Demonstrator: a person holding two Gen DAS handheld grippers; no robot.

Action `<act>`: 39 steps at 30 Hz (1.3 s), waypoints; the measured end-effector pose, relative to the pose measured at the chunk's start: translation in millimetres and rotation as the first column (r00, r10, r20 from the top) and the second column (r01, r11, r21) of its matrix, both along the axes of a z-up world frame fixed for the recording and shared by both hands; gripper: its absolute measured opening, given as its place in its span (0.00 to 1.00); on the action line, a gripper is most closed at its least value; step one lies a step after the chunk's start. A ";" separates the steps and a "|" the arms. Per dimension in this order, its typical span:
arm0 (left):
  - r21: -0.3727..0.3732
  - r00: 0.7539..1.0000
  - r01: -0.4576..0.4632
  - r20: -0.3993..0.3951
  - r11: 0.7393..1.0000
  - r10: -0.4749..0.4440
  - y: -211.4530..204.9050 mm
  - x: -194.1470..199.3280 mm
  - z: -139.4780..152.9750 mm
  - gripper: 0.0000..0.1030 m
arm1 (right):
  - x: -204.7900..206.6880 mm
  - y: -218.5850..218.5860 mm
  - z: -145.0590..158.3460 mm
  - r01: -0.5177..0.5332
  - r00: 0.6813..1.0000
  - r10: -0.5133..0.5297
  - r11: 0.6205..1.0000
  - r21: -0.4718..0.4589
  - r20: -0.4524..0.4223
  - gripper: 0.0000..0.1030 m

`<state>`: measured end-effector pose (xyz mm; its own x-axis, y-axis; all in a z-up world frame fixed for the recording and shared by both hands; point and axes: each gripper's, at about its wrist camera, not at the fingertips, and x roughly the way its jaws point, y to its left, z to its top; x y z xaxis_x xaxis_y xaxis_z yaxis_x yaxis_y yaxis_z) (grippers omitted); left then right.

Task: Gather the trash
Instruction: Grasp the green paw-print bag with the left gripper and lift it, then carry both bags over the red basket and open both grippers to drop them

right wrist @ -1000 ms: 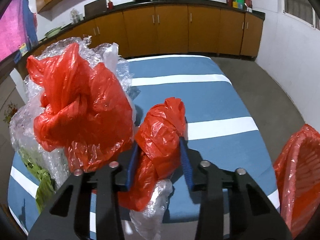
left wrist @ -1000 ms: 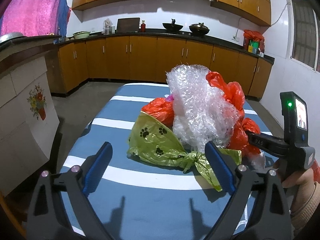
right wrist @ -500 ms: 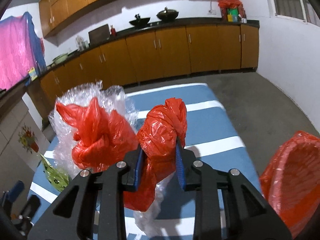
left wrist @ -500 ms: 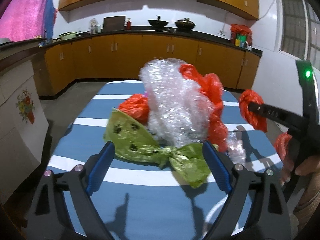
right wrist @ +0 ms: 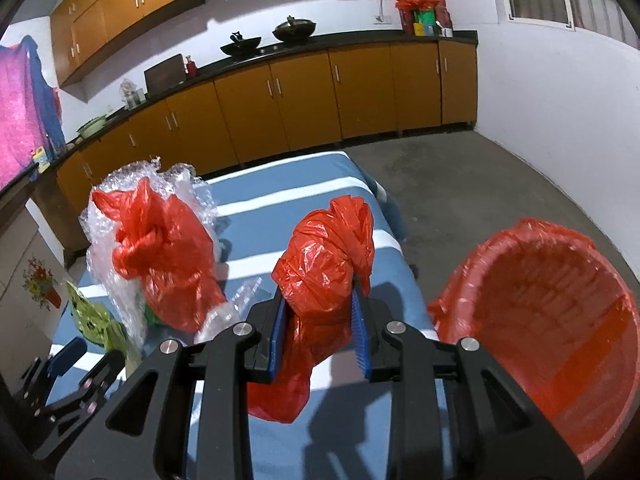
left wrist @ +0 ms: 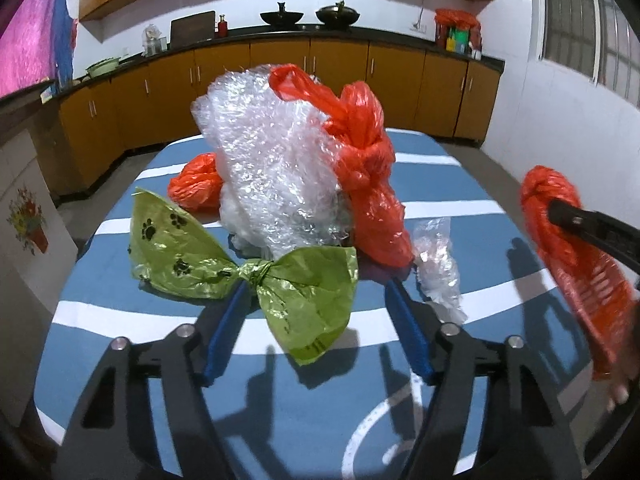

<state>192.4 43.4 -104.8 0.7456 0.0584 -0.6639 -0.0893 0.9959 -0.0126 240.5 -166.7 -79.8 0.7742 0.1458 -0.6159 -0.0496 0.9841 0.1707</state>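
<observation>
The left tool [left wrist: 316,316] has its fingers spread around the tail of the green bag [left wrist: 248,268], with the bubble wrap [left wrist: 272,168] piled right behind it, blocking the way forward. The near part of the striped surface [left wrist: 280,408] lies bare. Beside the right tool [right wrist: 318,320], the red-lined bin [right wrist: 560,344] stands open off the surface's right edge, nothing over its mouth.

Orange cabinets [left wrist: 280,76] line the far wall; two black woks [left wrist: 308,16] sit on top, a pink cloth [left wrist: 28,36] hanging left of them.
</observation>
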 end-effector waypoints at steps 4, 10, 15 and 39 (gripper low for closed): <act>-0.010 0.999 -0.014 -0.048 1.000 0.014 7.1 13.9 -9.9 0.27 | -6.1 -2.4 0.1 -0.002 1.000 0.002 1.000 0.004 -0.002 0.28; -0.101 0.999 0.002 -0.050 0.995 -0.007 31.9 9.3 -3.0 0.03 | -17.5 -10.1 5.3 -0.007 1.000 0.006 1.000 0.013 0.019 0.28; -0.121 0.998 0.057 0.027 0.991 -0.055 44.1 -6.9 32.2 0.03 | -27.9 -13.3 18.4 -0.017 0.998 0.015 0.999 0.027 0.056 0.28; -0.220 0.877 0.476 0.187 0.851 -0.442 -86.0 -43.0 129.7 0.03 | -98.2 -106.7 61.8 0.143 0.982 -0.143 0.990 0.012 0.125 0.28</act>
